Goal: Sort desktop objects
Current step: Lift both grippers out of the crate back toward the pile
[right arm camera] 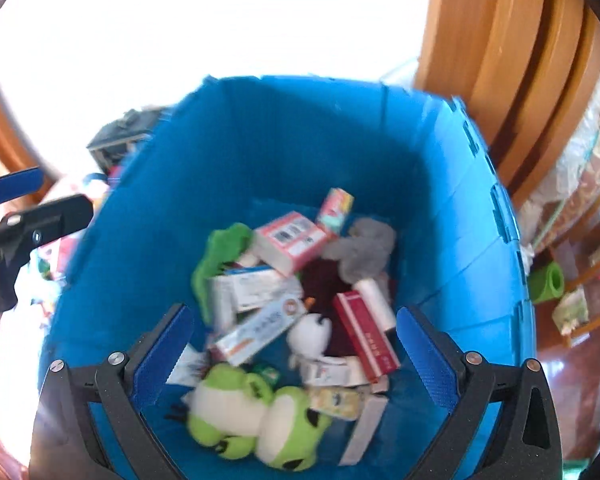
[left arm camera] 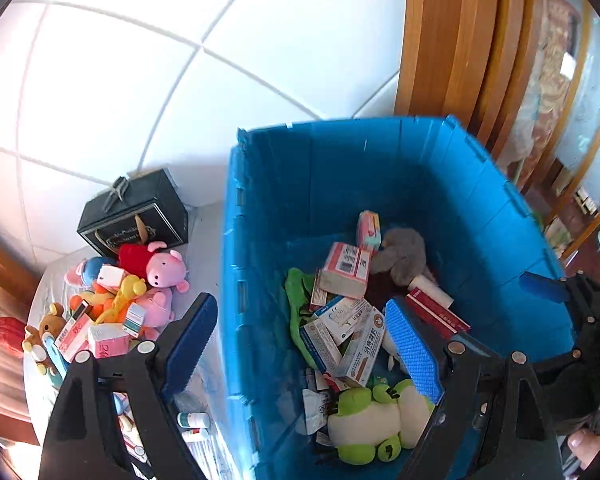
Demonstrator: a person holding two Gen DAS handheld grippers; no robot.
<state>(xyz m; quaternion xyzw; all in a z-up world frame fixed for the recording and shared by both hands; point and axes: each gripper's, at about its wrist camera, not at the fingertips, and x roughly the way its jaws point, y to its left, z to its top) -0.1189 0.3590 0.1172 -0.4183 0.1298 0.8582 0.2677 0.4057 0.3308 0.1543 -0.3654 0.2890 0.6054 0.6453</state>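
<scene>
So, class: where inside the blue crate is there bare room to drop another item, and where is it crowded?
Bare floor lies along the blue crate's far wall, behind the pink box and grey plush. The middle and near end, around the green frog plush, are crowded.

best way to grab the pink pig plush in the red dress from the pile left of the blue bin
Grip the pink pig plush across its round head, coming from above with the open left gripper. The head lies on top of the pile, exposed; small boxes crowd its body.

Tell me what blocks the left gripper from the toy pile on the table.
Nothing visible does. The left gripper is open, straddling the blue bin's left wall; its left finger is already outside, with the toy pile beyond it.
</scene>
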